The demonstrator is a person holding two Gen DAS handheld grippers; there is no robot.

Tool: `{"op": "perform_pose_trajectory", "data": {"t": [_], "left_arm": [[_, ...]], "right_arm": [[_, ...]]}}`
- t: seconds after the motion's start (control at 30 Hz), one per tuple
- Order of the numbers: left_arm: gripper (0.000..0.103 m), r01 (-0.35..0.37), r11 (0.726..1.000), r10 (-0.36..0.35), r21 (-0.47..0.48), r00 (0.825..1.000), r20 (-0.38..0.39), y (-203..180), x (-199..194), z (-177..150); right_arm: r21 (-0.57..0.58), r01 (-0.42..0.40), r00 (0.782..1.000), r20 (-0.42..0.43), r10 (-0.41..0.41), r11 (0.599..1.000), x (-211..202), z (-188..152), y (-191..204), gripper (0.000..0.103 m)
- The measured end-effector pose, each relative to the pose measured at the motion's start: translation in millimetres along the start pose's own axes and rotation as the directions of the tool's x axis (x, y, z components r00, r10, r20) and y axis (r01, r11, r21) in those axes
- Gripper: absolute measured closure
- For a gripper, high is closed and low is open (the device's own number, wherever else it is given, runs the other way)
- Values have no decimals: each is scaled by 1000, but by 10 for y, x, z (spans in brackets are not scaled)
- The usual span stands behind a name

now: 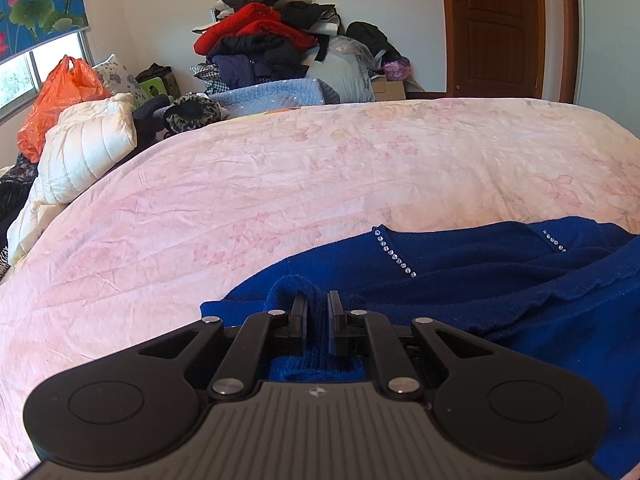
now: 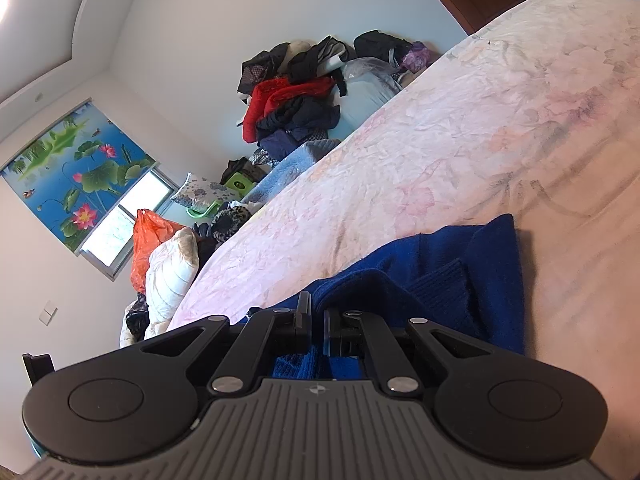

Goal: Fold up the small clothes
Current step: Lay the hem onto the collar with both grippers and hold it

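A royal blue knit sweater (image 1: 500,292) with rows of rhinestones lies on the pink floral bedspread (image 1: 280,184). My left gripper (image 1: 318,304) is shut on a ribbed edge of the sweater, with blue fabric bunched between the fingers. In the right wrist view the same sweater (image 2: 460,272) lies folded over on the bedspread (image 2: 460,140). My right gripper (image 2: 317,316) is shut on another part of the sweater, with fabric pinched between the narrow gap. That view is tilted sideways.
A tall pile of dark and red clothes (image 1: 272,40) stands beyond the bed's far edge. An orange plastic bag (image 1: 60,96) and a white quilted duvet (image 1: 84,148) lie at the left. A brown door (image 1: 496,28) is at the back right.
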State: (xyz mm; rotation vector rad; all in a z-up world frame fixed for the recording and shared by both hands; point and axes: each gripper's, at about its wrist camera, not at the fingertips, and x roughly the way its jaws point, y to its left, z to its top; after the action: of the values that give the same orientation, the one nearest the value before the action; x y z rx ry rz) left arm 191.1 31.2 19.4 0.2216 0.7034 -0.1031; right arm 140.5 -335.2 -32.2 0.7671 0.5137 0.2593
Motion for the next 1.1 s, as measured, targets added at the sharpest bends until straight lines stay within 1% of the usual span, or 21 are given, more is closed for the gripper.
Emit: {"op": "perform_pose_trajectory", "data": {"t": [0.53,0.73,1.1], "left_arm": [[94,7,1000,-7,-7,999,44,-4,-144,24],[94,8,1000,-8,-22,1000,20,-13,-48,56],[94,2,999,-3,-34,1000,-13,-21,121,65]], "right_arm": [[-1,0,999,39,1,1000,-125,-10,16,95],[44,2,1000,24,-3,999,-58,11,-98,95],[69,39,999,-8,-39,997,138,11,-219,95]]}}
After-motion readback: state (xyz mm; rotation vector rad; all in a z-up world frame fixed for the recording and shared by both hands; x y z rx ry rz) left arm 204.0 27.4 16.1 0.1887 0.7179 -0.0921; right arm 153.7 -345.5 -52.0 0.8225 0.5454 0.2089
